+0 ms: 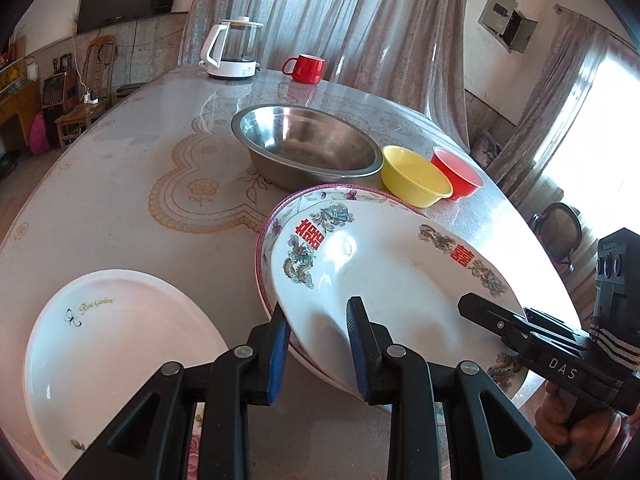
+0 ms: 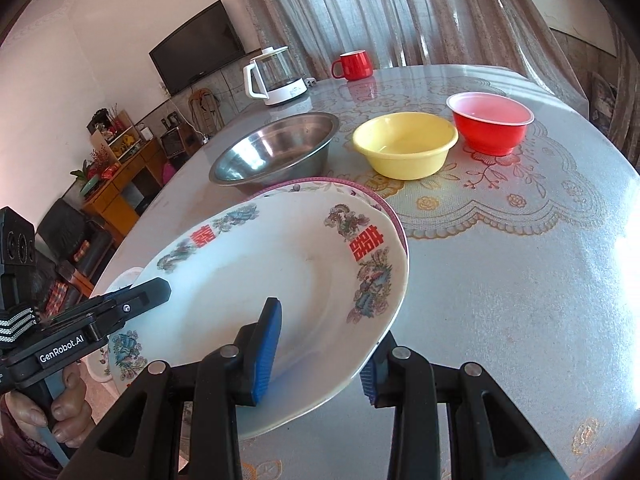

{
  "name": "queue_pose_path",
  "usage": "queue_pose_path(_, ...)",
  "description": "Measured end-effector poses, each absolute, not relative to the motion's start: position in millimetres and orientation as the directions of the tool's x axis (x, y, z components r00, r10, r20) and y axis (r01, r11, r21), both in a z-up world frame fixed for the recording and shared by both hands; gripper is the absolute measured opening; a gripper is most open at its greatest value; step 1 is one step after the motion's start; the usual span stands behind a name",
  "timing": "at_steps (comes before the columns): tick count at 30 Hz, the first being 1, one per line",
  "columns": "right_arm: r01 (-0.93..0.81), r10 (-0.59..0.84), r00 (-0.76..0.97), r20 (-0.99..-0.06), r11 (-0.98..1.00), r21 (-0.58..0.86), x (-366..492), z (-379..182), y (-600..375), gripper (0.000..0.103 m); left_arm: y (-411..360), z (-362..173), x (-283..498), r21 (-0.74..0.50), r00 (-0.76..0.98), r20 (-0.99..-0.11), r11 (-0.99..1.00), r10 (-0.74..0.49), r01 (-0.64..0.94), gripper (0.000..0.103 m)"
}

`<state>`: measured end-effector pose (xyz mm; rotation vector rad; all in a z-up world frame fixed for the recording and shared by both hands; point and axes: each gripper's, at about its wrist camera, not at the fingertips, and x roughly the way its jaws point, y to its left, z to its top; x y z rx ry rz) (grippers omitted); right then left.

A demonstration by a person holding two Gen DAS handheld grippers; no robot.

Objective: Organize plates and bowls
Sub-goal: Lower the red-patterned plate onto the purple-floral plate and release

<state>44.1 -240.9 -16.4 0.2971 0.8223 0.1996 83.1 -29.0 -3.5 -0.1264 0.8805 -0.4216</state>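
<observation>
A white plate with dragons and red characters (image 1: pixel 400 280) (image 2: pixel 280 272) is held tilted over the table between both grippers. My left gripper (image 1: pixel 320 350) (image 2: pixel 132 292) is shut on its near-left rim, and my right gripper (image 2: pixel 318 360) (image 1: pixel 516 316) is shut on its opposite rim. Right under it lies a pink-rimmed plate (image 1: pixel 280 208) (image 2: pixel 384 204); I cannot tell whether the jaws clamp that one too. A white "Rose Garden" plate (image 1: pixel 120 340) lies on the table to the left.
Behind the plates stand a steel bowl (image 1: pixel 308 148) (image 2: pixel 276 148), a yellow bowl (image 1: pixel 416 176) (image 2: pixel 404 144) and a red bowl (image 1: pixel 458 168) (image 2: pixel 490 120). A kettle (image 1: pixel 234 50) and a red mug (image 1: pixel 304 68) stand at the table's (image 1: pixel 100 200) far edge.
</observation>
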Motion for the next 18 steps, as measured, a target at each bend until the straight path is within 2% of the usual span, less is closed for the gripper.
queue_pose_path(11, -0.052, 0.238, 0.664, -0.709, 0.96, 0.274, 46, -18, -245, 0.035, -24, -11, 91, -0.244, 0.576, -0.735, 0.932, -0.358, 0.267, 0.028)
queue_pose_path(18, -0.056, 0.228, 0.661, -0.715, 0.965, 0.256, 39, -15, -244, 0.035, -20, -9, 89, -0.269, 0.57, -0.724, 0.92, -0.389, 0.286, 0.029)
